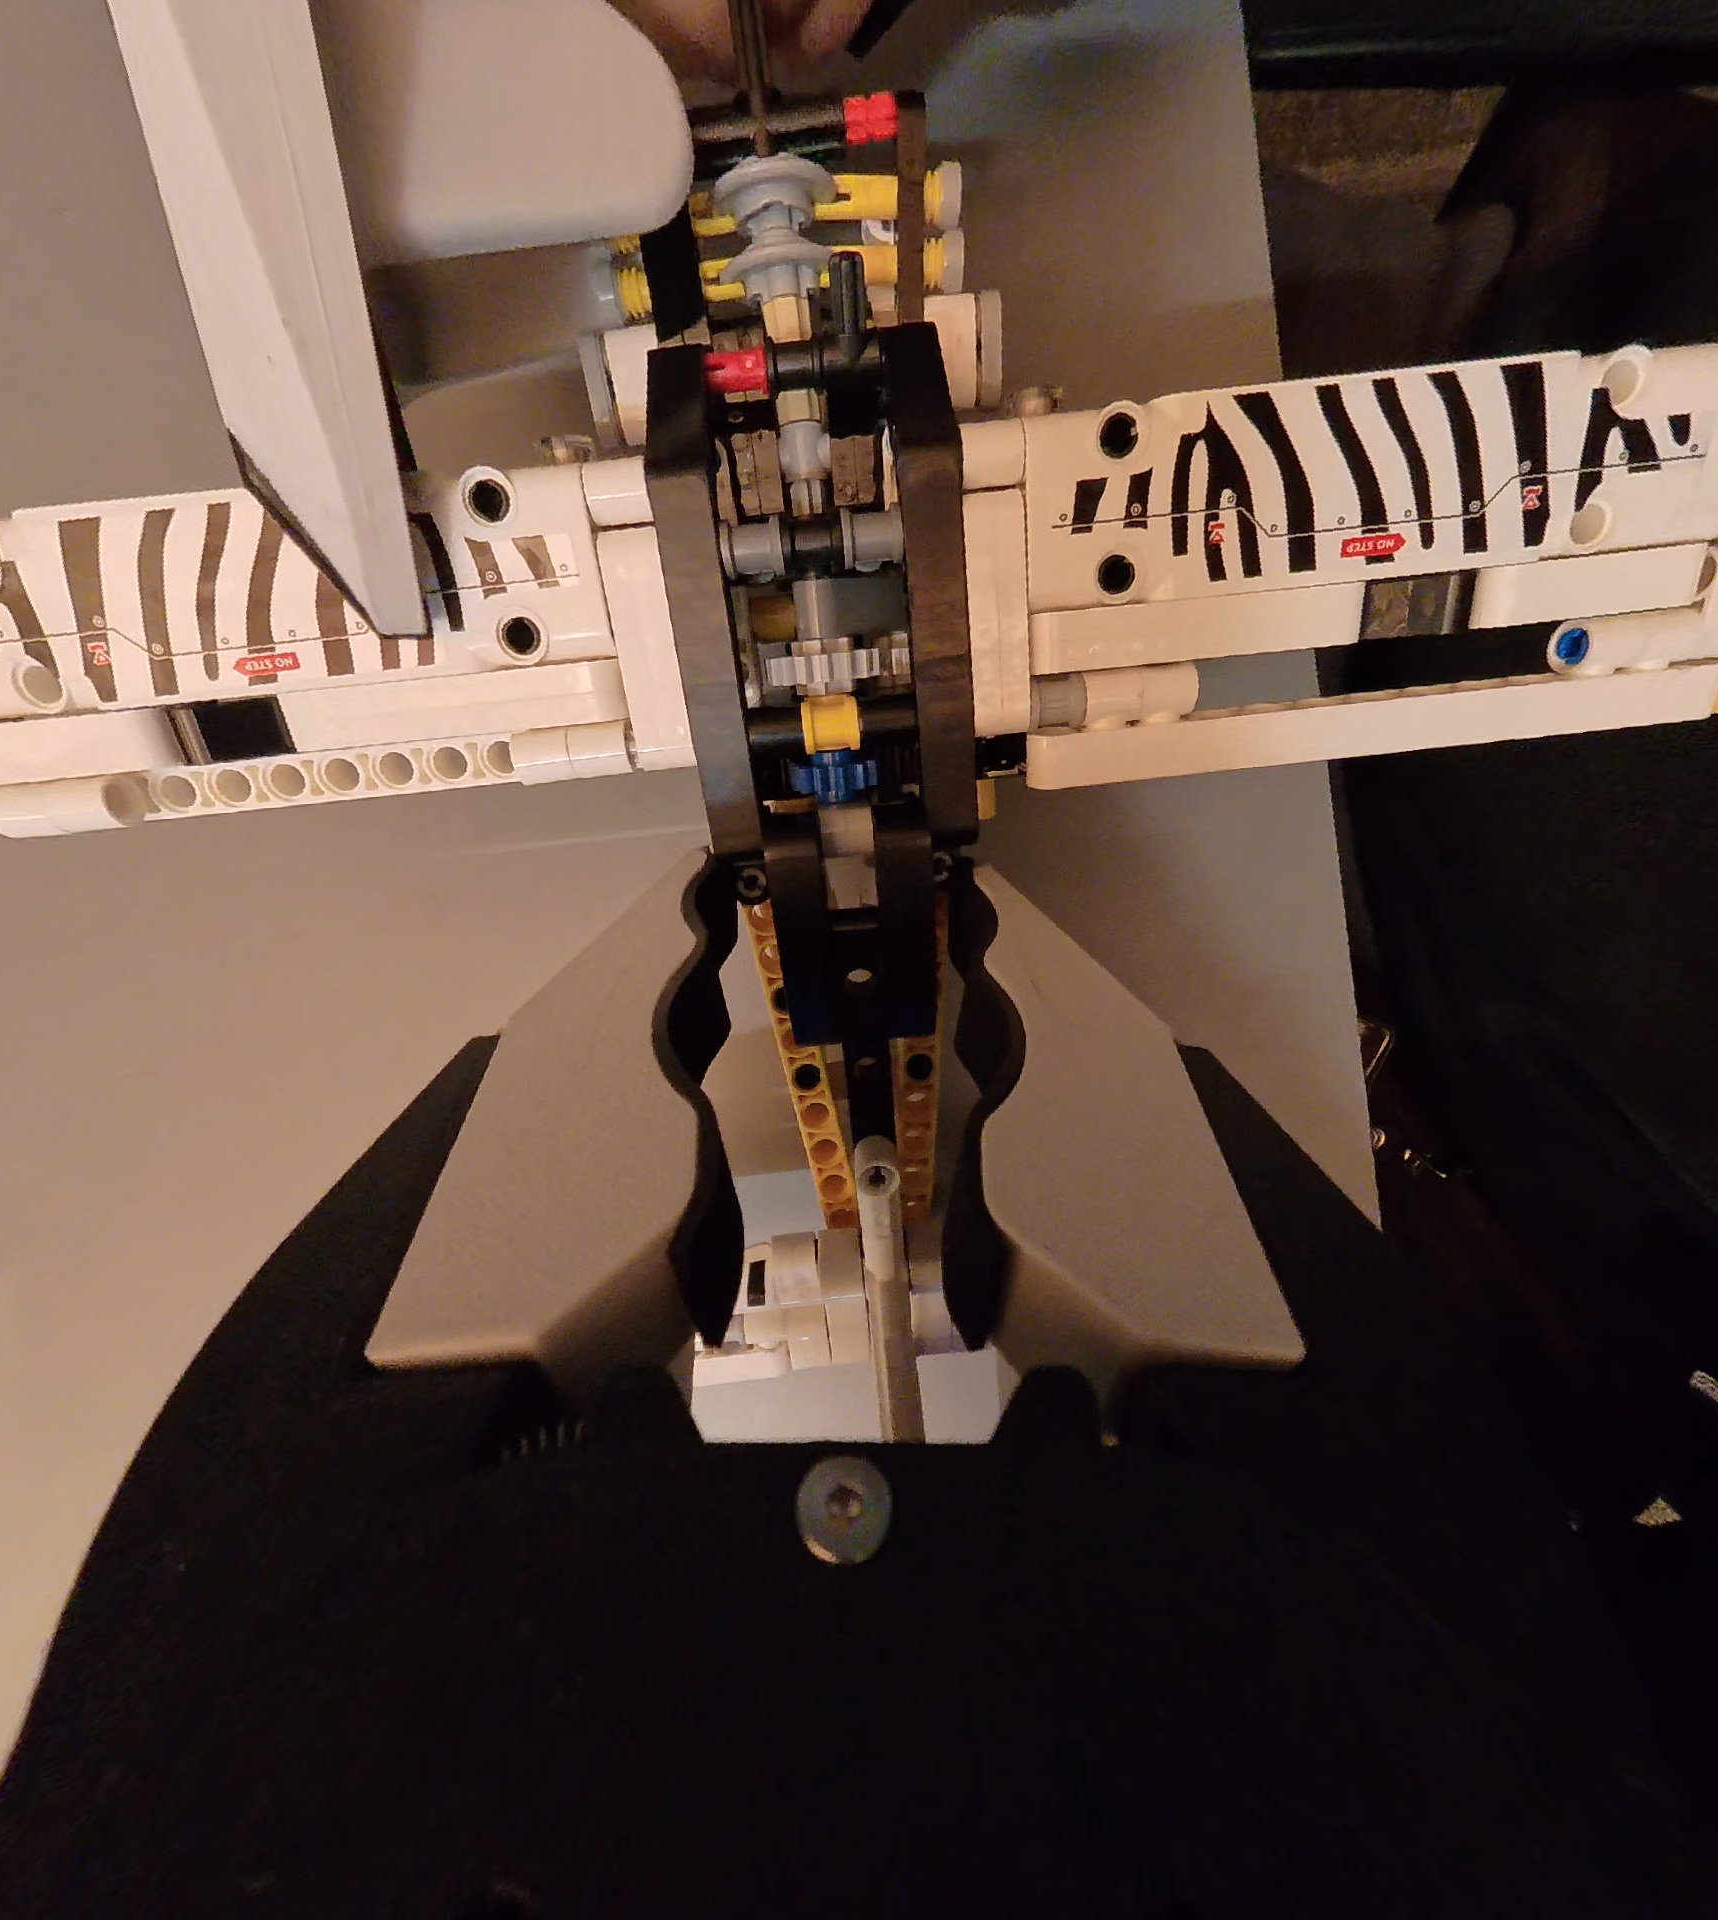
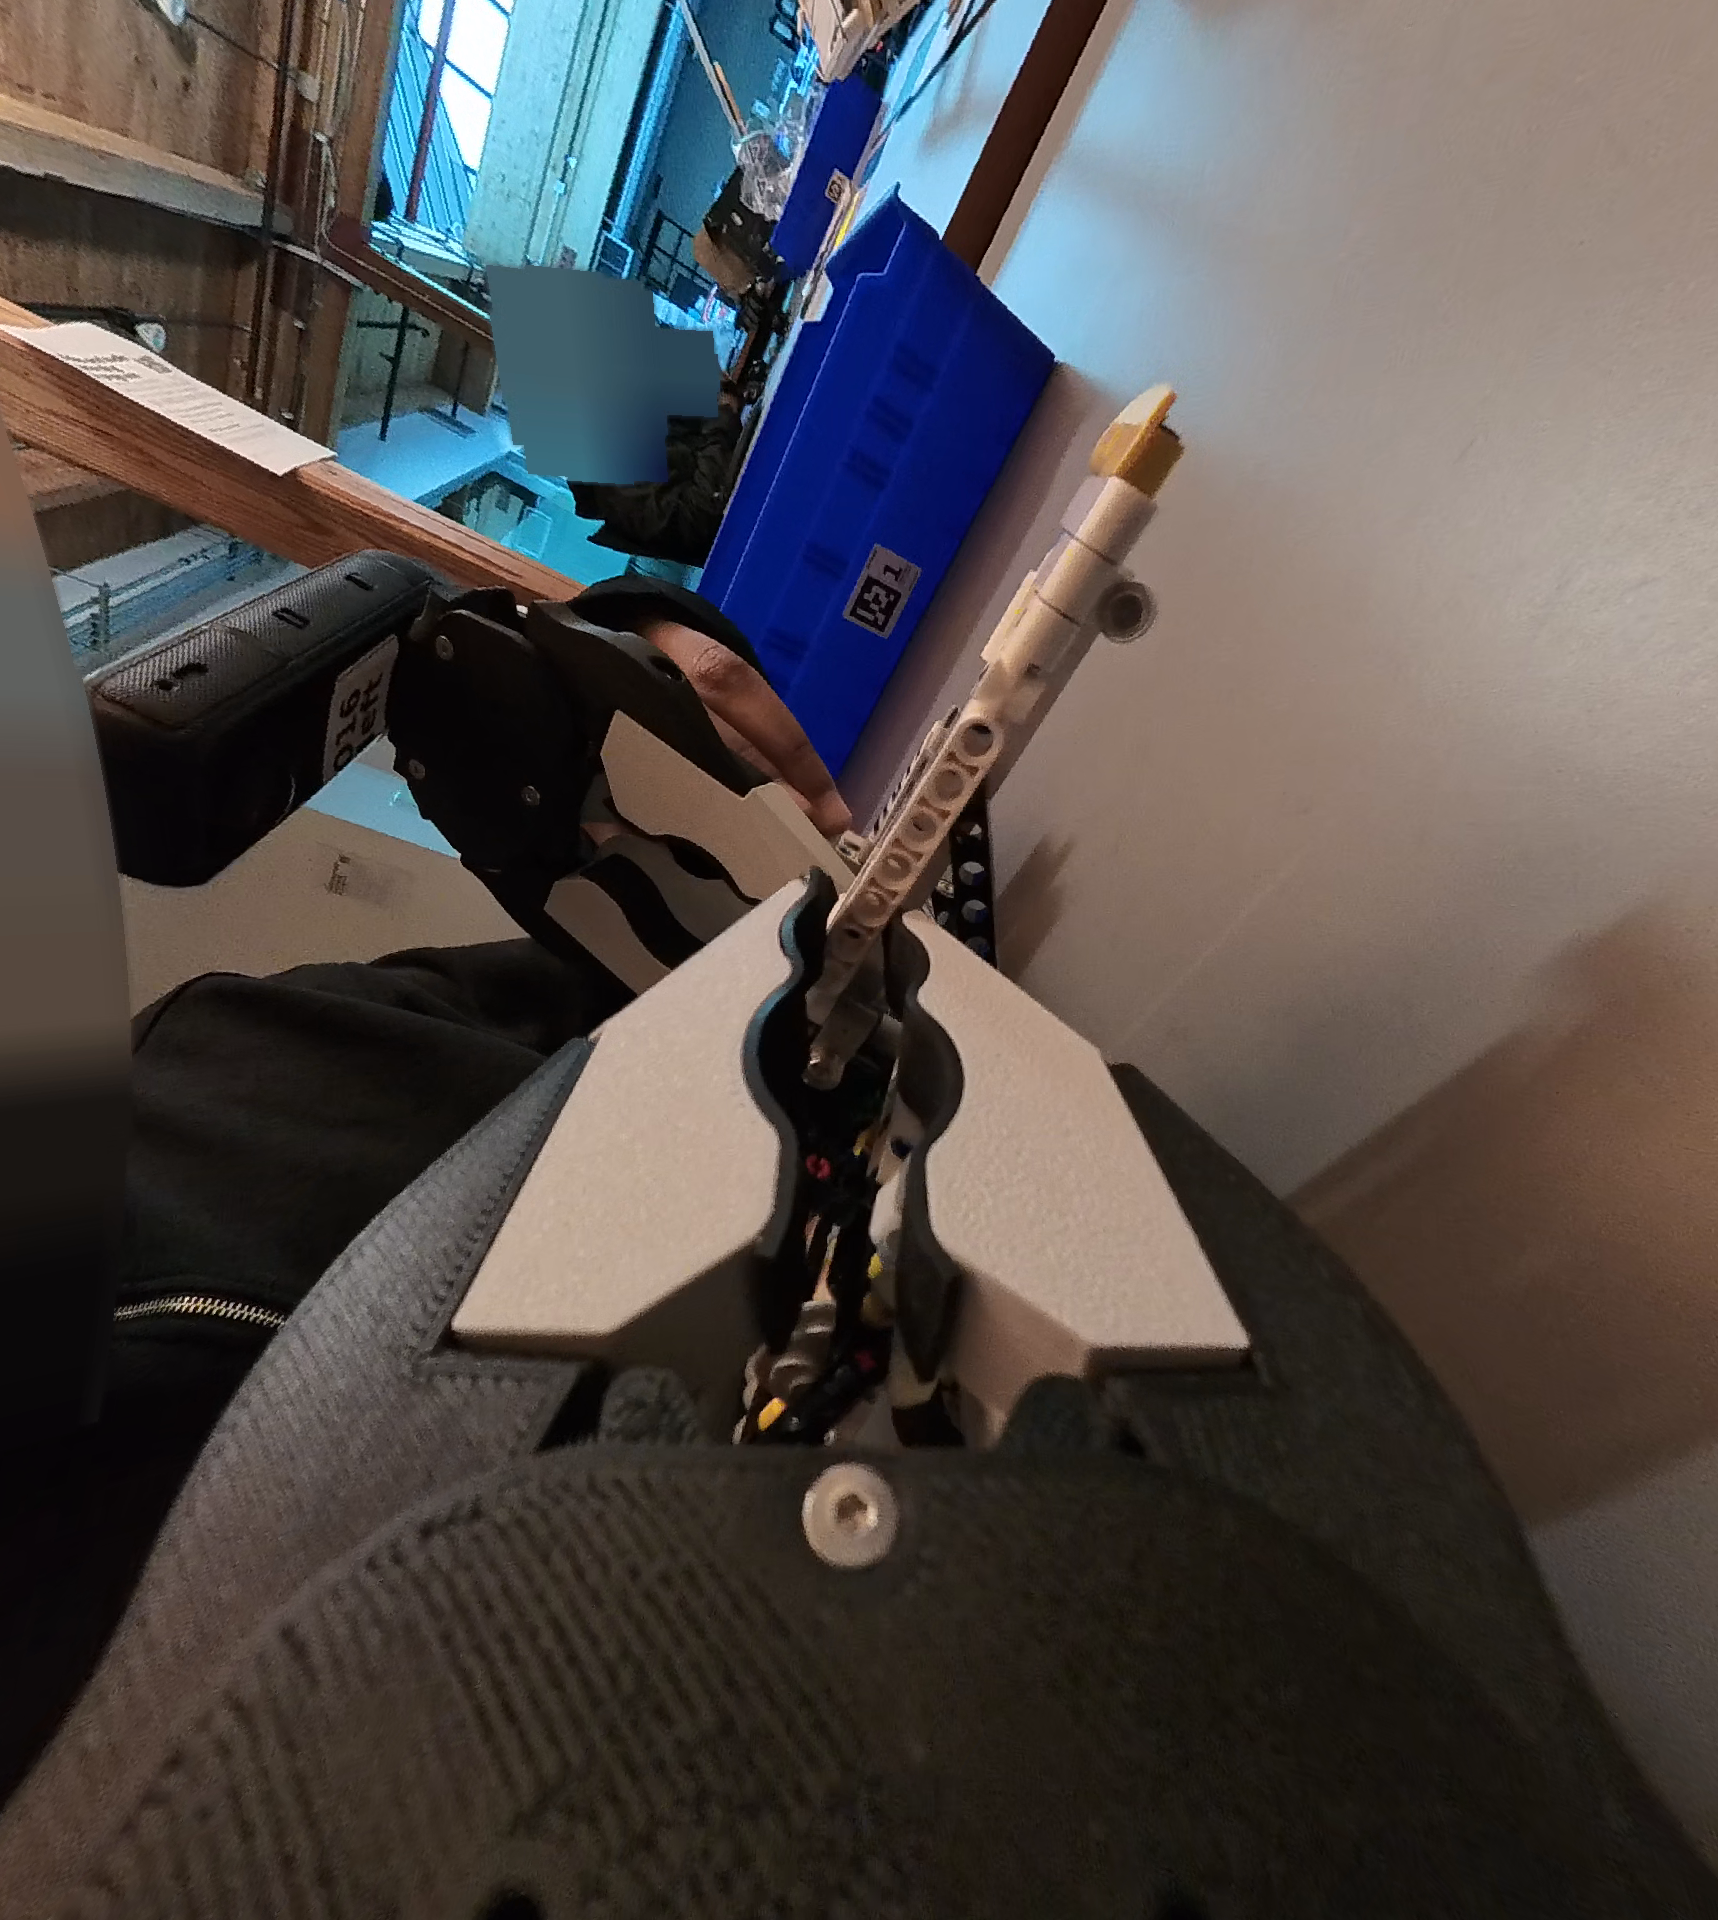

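A toy-brick aeroplane model [image 1: 834, 582] has white wings with black zebra stripes [image 1: 1354, 488] and a black frame full of gears. My left gripper [image 1: 844, 883] is shut on the model's body, with its pads against the black and yellow beams [image 1: 813, 1091] behind the wings. My right gripper [image 2: 860, 925] is shut on a white holed beam [image 2: 928, 821] at the wing's edge. This wing runs away from it to a yellow tip [image 2: 1135, 436]. In the left wrist view a right gripper finger [image 1: 315, 364] reaches down over the left wing. The left gripper's fingers [image 2: 699, 790] show in the right wrist view.
The model hangs over a white tabletop [image 1: 211, 1091] with a dark area beyond its right edge [image 1: 1561, 987]. Blue bins [image 2: 876, 447] stand against the white surface. A hand [image 2: 761, 717] steadies the left gripper and a black sleeve [image 2: 315, 1091] lies below it. There is about 8 cm between the tips of the two grippers.
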